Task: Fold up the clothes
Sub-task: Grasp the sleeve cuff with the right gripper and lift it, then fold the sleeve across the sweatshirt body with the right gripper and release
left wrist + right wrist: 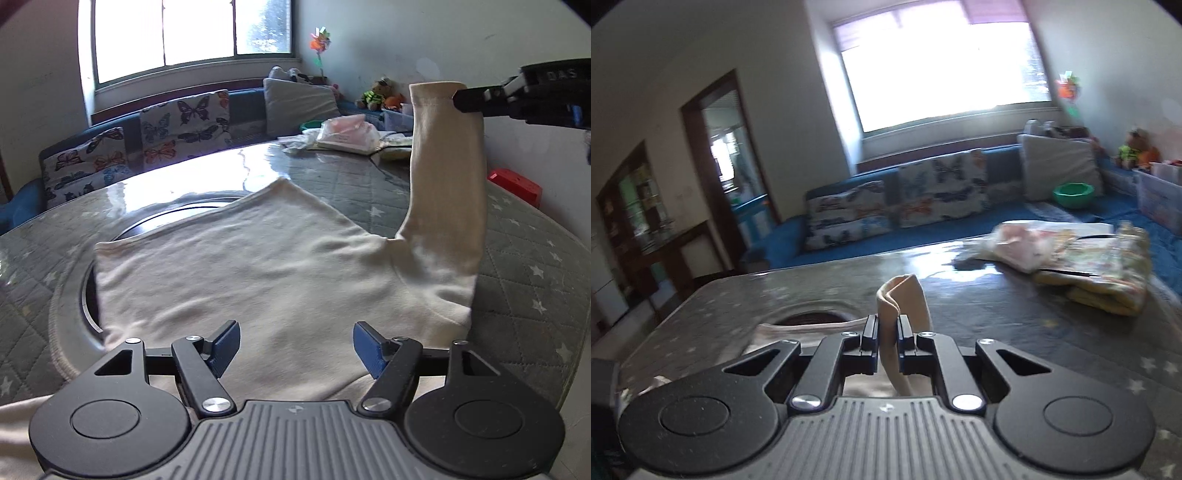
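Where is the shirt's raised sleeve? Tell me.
In the left wrist view the sleeve stands up at the right of the shirt, its cuff pinched by the right gripper above the table.

One cream garment (266, 266) lies on the one worktop (369, 188), and two grippers are in view, the left gripper (295, 349) and the right gripper (887, 338). Behind stand three butterfly-print cushions (184, 123), one grey cushion (299, 101), one green bowl (1073, 194), one red box (515, 184), one pinwheel (320, 42) and one window (192, 33).
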A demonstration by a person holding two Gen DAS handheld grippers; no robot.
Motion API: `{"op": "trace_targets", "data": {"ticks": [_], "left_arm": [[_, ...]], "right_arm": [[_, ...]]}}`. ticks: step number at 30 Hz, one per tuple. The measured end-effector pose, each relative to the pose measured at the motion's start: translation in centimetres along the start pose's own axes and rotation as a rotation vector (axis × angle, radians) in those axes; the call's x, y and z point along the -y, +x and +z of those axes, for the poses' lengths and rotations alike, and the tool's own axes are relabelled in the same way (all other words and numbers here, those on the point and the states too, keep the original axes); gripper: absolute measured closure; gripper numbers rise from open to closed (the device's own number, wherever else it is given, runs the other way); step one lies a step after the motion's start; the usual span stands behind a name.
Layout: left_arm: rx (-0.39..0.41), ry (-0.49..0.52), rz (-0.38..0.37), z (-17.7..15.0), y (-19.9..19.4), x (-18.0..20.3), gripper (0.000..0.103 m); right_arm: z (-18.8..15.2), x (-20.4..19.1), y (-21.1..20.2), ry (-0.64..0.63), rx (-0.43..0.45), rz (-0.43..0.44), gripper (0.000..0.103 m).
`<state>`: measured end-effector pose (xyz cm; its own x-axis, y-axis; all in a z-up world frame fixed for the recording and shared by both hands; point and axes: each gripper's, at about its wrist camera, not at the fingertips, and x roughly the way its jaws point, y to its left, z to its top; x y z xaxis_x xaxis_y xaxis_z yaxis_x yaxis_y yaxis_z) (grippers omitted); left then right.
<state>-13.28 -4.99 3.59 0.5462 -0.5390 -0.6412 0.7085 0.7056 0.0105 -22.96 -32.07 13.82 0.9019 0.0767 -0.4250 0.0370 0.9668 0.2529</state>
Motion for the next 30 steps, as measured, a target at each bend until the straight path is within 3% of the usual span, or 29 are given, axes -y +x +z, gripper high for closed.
{"op": "trace_targets", "data": {"ticks": [10, 17, 21, 25, 30], "left_arm": [[0.05, -0.118, 0.1, -2.6, -4.1, -5.2, 0.029], [0.05, -0.16, 0.138, -4.0, -5.5, -7.3, 0.029], [0.055, -0.177, 0.145, -4.0, -5.7, -7.8, 0.028], [0.063, -0.179, 0.141, -3.8, -5.5, -7.7, 0.028], [0.078, -0.161, 0.102, -3.1, -5.3, -6.5, 0.028]], "right_arm": [[-3.2, -9.5, 5.7, -0.116, -0.154, 0.215, 0.095], [-7.7, -13.3, 9.3, -0.153, -0.281, 0.277, 0.094], [-9.3, -14.4, 9.5, -0.2, -0.331, 0.291, 0.087], [-8.9, -13.4, 7.5, -0.23, -0.309, 0.256, 0.079], [-8.7, -8.9, 5.5, -0.208, -0.293, 0.101, 0.078]]}}
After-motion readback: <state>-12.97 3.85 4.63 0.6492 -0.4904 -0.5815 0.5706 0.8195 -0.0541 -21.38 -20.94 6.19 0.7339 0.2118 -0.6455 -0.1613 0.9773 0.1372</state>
